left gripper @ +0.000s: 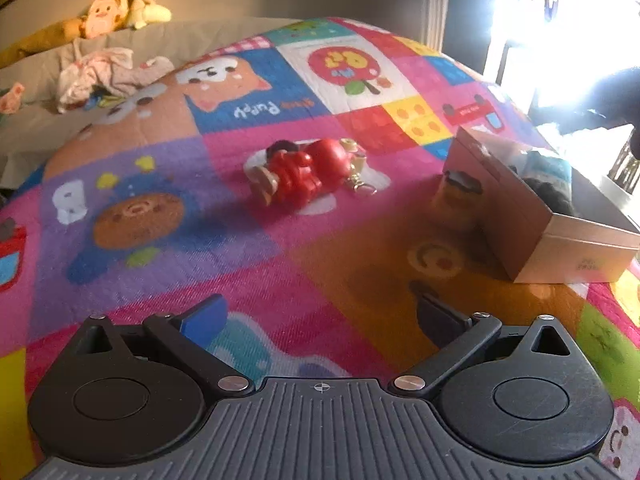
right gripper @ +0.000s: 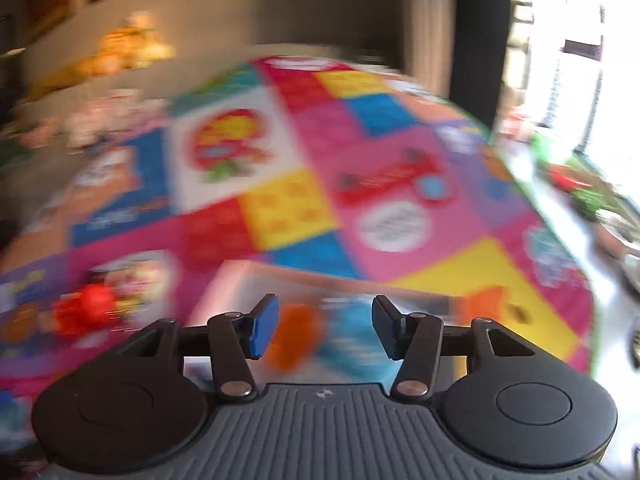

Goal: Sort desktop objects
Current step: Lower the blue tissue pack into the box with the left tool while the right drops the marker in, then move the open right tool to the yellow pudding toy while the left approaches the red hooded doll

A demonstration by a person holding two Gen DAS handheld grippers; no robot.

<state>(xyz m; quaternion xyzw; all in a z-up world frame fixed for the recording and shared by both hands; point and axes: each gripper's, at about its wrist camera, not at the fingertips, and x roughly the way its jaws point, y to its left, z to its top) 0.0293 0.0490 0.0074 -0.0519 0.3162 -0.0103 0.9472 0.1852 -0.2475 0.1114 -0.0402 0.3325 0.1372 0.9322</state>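
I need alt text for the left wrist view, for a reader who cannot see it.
A red toy figure keychain lies on a colourful cartoon patchwork blanket, ahead of the wide-open, empty left gripper. To the right stands an open pink cardboard box with items inside; plush toys sit far behind at the left.

Black left tool, ribbed grey body, silver screws, blue pads

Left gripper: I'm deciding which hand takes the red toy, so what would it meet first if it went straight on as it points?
Probably the patterned blanket just ahead, since the open left gripper points downward. The red toy lies further along that line; depth is unclear.
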